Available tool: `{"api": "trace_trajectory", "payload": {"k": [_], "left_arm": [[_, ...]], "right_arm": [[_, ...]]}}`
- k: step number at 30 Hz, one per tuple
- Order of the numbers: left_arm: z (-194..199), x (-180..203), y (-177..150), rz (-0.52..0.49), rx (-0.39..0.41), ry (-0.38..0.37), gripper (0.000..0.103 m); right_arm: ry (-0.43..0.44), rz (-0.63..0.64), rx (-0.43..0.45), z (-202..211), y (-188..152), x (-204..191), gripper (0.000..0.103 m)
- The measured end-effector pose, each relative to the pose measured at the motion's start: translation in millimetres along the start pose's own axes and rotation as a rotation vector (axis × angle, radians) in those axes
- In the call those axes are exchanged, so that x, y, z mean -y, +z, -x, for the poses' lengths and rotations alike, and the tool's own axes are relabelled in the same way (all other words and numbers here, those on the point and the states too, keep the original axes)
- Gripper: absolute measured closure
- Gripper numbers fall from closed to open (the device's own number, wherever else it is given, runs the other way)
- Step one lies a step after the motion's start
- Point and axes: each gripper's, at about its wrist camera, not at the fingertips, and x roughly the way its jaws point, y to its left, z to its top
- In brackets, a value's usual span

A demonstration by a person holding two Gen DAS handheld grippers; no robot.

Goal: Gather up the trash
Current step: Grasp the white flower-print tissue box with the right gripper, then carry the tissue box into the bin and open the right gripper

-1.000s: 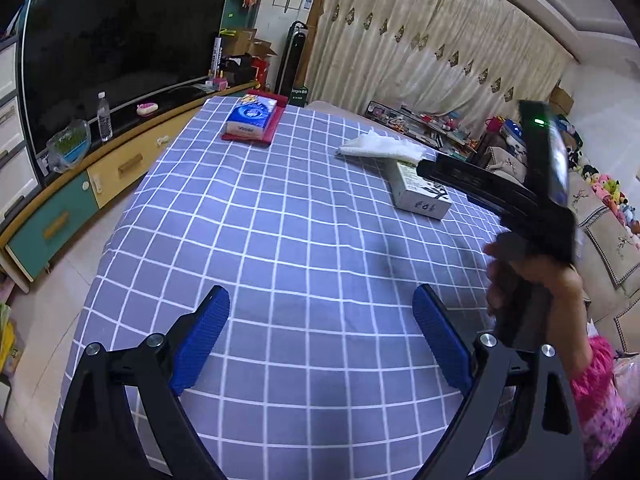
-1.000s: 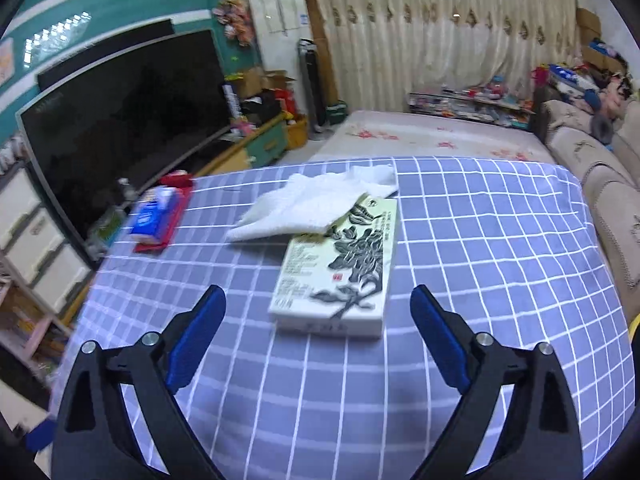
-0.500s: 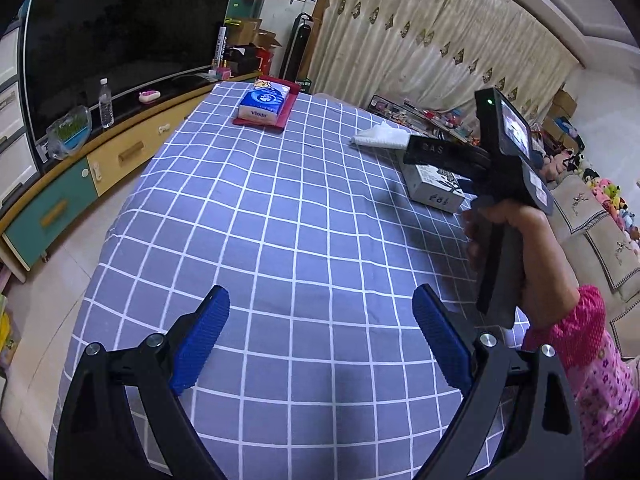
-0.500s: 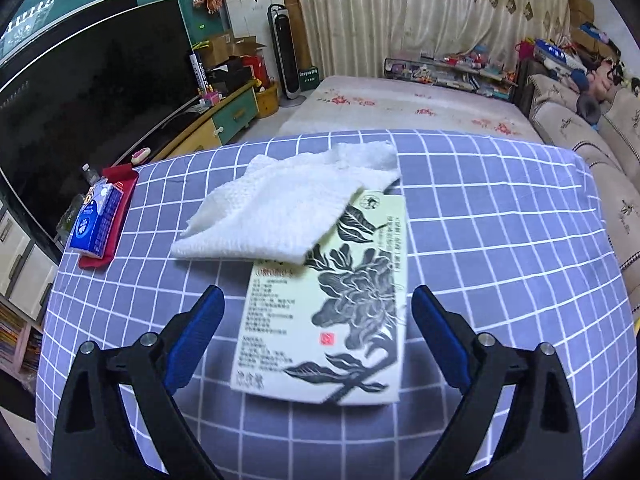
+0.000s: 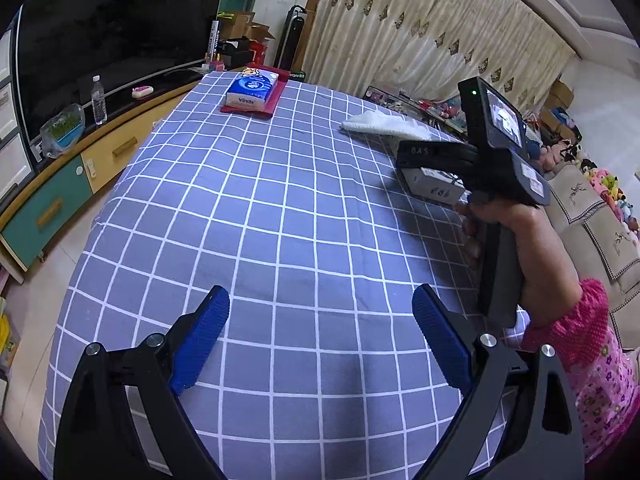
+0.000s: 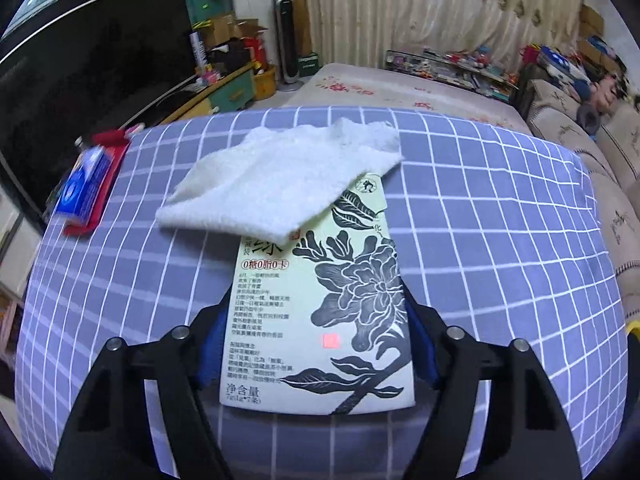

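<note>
A pale green box with a black flower print (image 6: pixel 320 312) lies on the blue checked tablecloth (image 6: pixel 500 240). A white towel (image 6: pixel 280 184) drapes over its far end. My right gripper (image 6: pixel 316 328) straddles the box, with a blue pad at each long side; whether the pads press it is unclear. In the left wrist view the right gripper (image 5: pixel 420 156) sits over the box (image 5: pixel 432 186) at the right, with the towel (image 5: pixel 384 126) beyond. My left gripper (image 5: pixel 320 332) is open and empty over bare cloth near the table's front.
A blue tissue pack (image 5: pixel 252 90) on a red tray (image 5: pixel 276 94) sits at the table's far left corner. A TV cabinet (image 5: pixel 80 168) runs along the left with a bottle (image 5: pixel 98 100). A sofa (image 5: pixel 600 216) stands to the right.
My right gripper has moved forward and down over the box, and its fingers now lie along both long sides. My left gripper has stayed open and nearly still.
</note>
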Motion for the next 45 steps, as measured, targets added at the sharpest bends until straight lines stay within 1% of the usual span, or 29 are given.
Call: {"api": "trace_trajectory", "payload": {"k": [5,11,15,18,22,24,27,32,36,40,45], "left_arm": [[3,2,-1,-0.003,0.008,-0.009,0.012],[2,7,-5,-0.008,0.002,-0.022,0.012],[0,15,-8,-0.023,-0.004,-0.033,0.012],[0,24,-9,-0.036,-0.003,-0.043,0.012],[0,35,-11,-0.060,-0.003,-0.051,0.012],[0,39,-11,-0.069,-0.004,-0.053,0.012],[-3,46,-10,-0.078,-0.008,-0.055,0.012],[-9,59,-6,-0.091,-0.013,-0.052,0.012],[-15,73,-4,-0.115,-0.018,-0.047,0.012],[-21,87,1,-0.134,-0.024,-0.045,0.012],[-27,108,8,-0.170,-0.020,-0.033,0.012]], "right_arm": [[0.040,0.027,-0.016,23,-25,15,0.034],[0.101,-0.019,-0.017,64,-68,51,0.034],[0.126,-0.042,0.012,96,-98,72,0.034],[0.133,-0.084,0.047,121,-119,92,0.034],[0.130,-0.131,0.082,145,-135,121,0.034],[0.108,-0.153,0.099,153,-139,132,0.034],[0.069,-0.200,0.123,167,-145,165,0.034],[-0.032,-0.299,0.148,181,-160,234,0.034],[-0.126,-0.387,0.146,184,-175,292,0.034],[-0.199,-0.438,0.130,180,-190,335,0.034],[-0.241,-0.471,0.100,166,-203,372,0.034]]}}
